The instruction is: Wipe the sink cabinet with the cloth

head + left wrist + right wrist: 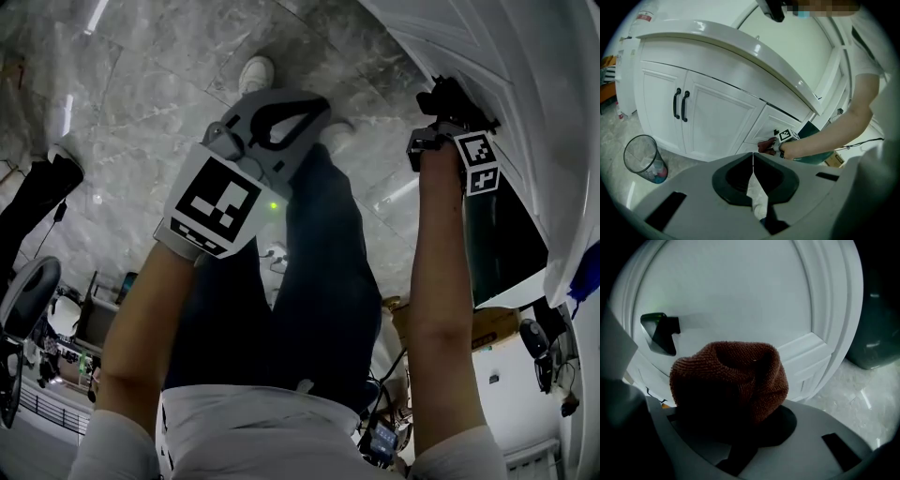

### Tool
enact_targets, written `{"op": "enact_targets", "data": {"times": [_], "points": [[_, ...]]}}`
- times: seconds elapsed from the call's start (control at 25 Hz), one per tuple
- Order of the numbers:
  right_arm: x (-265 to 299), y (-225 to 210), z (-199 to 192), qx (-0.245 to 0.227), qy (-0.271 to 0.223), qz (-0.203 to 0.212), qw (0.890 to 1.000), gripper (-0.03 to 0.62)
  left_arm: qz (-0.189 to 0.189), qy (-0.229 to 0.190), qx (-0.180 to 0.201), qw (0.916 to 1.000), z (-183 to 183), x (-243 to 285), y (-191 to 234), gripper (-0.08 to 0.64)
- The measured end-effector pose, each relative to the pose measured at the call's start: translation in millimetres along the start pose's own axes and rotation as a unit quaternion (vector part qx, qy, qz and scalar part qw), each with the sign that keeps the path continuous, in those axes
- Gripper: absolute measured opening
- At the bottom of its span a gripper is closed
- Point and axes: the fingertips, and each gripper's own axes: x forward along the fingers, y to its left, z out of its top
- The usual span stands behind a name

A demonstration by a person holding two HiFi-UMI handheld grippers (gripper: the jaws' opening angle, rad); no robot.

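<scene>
Brown cloth point(729, 376) is bunched in the right hand-held gripper point(448, 105), which is clamped on it at the white sink cabinet point(740, 291) drawer front, beside a dark handle point(658, 331). Contact unclear; cloth covers the jaw tips. Head view hides the cloth. Left hand-held gripper point(753, 155) is clenched and empty; only its view shows the bin point(642, 157).
</scene>
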Motion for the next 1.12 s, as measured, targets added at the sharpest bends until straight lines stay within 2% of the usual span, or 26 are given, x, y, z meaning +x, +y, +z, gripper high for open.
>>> {"op": "enact_targets", "data": {"times": [0.4,0.72,0.96,1.12], "points": [[20.2,-16.4,-10.2,-0.019,0.004,0.010,1.000,0.043,0.019,0.013,-0.001,0.9997,-14.2,-2.7,6.4,0.012],[9.2,-19.0,-3.2,-0.011,0.022,0.039,0.999,0.043,-0.009,0.027,0.010,0.9995,-20.9,14.2,-26.9,0.012],[-8.7,-31.5,8.0,0.015,0.017,0.043,0.999,0.043,-0.027,0.031,0.031,0.9987,-16.2,22.4,-51.6,0.012],[-20.3,-40.8,16.5,0.009,0.021,0.048,0.999,0.043,-0.029,0.031,0.035,0.9985,-13.6,25.3,-59.9,0.012]]}}
